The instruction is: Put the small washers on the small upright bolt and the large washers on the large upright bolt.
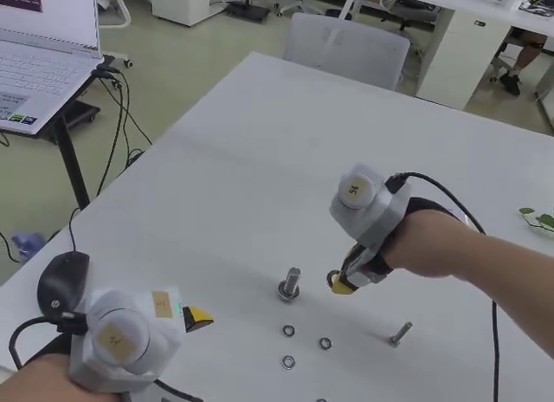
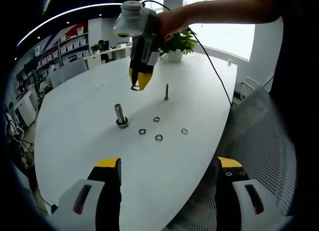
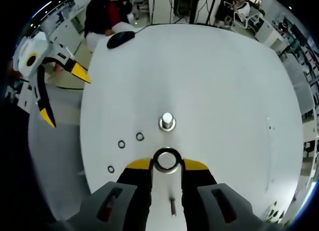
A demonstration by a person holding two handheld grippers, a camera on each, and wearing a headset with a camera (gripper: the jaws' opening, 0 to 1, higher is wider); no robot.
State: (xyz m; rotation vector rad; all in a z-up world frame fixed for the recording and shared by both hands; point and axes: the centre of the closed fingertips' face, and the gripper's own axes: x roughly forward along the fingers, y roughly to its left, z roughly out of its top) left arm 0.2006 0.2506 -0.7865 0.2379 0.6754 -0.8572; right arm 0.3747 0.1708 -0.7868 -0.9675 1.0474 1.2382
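Four loose washers (image 1: 288, 330) sit on the white table (image 1: 260, 159), spread out in front of the large upright bolt (image 1: 290, 283) on the side nearest the person. None of them touch each other, and none are on a bolt.

The right gripper (image 1: 340, 282) has its jaws clenched on a fifth washer (image 3: 166, 160), with the ring pinched flat between the yellow tips. In the right gripper view it hangs just short of the large upright bolt, close beside it but not over the top or touching it. The bolt has a wider ring around its base, and I can't tell if that's a washer or just the bolt's head.

The small upright bolt (image 1: 400, 334) stands off to the right of the loose washers, well apart from the big one, with nothing around it.

The left gripper (image 2: 168, 167) is back near the table's edge with its jaws spread wide and nothing between them. A black mouse (image 1: 62, 281) lies just beyond it, and there's a laptop (image 1: 43, 64) on a stand off to the left.
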